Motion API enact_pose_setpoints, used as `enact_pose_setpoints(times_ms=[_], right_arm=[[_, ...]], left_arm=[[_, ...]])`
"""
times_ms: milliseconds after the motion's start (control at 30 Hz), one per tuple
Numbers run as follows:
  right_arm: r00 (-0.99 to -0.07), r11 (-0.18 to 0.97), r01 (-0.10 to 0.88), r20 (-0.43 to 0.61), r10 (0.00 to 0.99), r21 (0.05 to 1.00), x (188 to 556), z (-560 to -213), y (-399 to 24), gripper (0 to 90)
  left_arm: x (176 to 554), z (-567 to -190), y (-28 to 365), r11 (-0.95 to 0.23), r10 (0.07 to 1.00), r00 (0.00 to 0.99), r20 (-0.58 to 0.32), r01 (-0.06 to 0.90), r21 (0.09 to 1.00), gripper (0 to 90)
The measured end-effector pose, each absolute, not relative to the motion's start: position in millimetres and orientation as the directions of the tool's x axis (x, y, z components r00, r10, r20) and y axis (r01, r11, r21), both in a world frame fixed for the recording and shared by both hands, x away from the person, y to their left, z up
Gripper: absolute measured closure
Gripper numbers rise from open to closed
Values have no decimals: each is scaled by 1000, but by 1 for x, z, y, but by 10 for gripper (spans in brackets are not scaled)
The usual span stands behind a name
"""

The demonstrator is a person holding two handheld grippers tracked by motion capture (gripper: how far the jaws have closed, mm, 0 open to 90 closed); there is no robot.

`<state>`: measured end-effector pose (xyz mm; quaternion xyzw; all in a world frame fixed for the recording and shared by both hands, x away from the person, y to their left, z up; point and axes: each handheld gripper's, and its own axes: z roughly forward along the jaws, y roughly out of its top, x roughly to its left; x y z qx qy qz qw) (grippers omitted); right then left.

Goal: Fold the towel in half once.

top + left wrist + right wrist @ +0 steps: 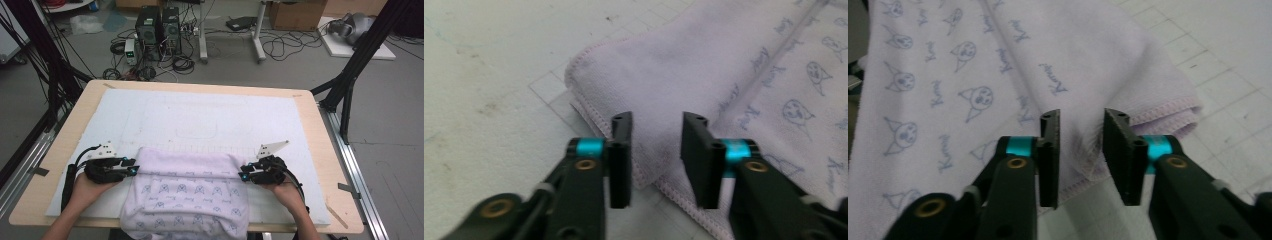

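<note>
We see the lilac towel (pixel 186 192) folded at the table's (pixel 320 150) near edge, overhanging it. Our left gripper (pixel 655 157) and right gripper (pixel 1081 157) stand released, each straddling a folded side edge, pads clear of the cloth.

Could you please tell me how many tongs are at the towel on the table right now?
2. The left tongs sit at the left edge of the lavender towel, the right tongs at its right edge. Both stand open, with a towel fold between the jaws.
</note>
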<state>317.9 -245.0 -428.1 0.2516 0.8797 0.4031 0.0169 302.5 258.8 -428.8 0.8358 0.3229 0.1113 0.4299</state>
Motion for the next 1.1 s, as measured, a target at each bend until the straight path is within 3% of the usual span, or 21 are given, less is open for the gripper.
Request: enact_pose_setpoints(times_ms=[133, 167, 300, 367, 433, 533, 567, 600, 667, 833, 1100], right_arm=[[-861, 526, 428, 156, 483, 735, 323, -419, -244, 517], [-849, 498, 430, 149, 507, 753, 329, -414, -244, 447], [-831, 473, 449, 160, 532, 758, 345, -416, -240, 408], [-823, 477, 468, 169, 542, 744, 353, -421, -235, 401], [-817, 476, 483, 183, 547, 735, 360, -428, -232, 405], [-821, 488, 499, 210, 531, 716, 366, -436, -228, 556], [-831, 493, 498, 229, 507, 713, 367, -437, -228, 664], [-831, 493, 498, 229, 507, 713, 367, -437, -228, 664], [-853, 503, 460, 206, 480, 732, 364, -432, -226, 760], [-862, 485, 411, 157, 482, 772, 356, -415, -229, 797], [-874, 483, 348, 92, 477, 803, 338, -395, -233, 773]], left_arm=[[311, -423, 255, -412, 651, 755, -82, 441, 797, 472], [315, -422, 253, -406, 655, 751, -83, 442, 800, 452], [334, -422, 242, -401, 678, 730, -81, 460, 792, 424], [340, -426, 238, -416, 686, 724, -71, 471, 777, 452], [342, -429, 234, -444, 673, 738, -52, 459, 770, 599], [342, -431, 230, -472, 652, 758, -32, 438, 765, 811], [341, -431, 229, -477, 651, 759, -24, 433, 765, 837], [341, -431, 229, -477, 651, 759, -24, 433, 765, 847], [339, -426, 231, -463, 653, 757, -18, 419, 781, 849], [335, -412, 236, -412, 669, 743, -21, 394, 821, 849], [322, -395, 240, -383, 660, 752, -11, 349, 856, 839]])
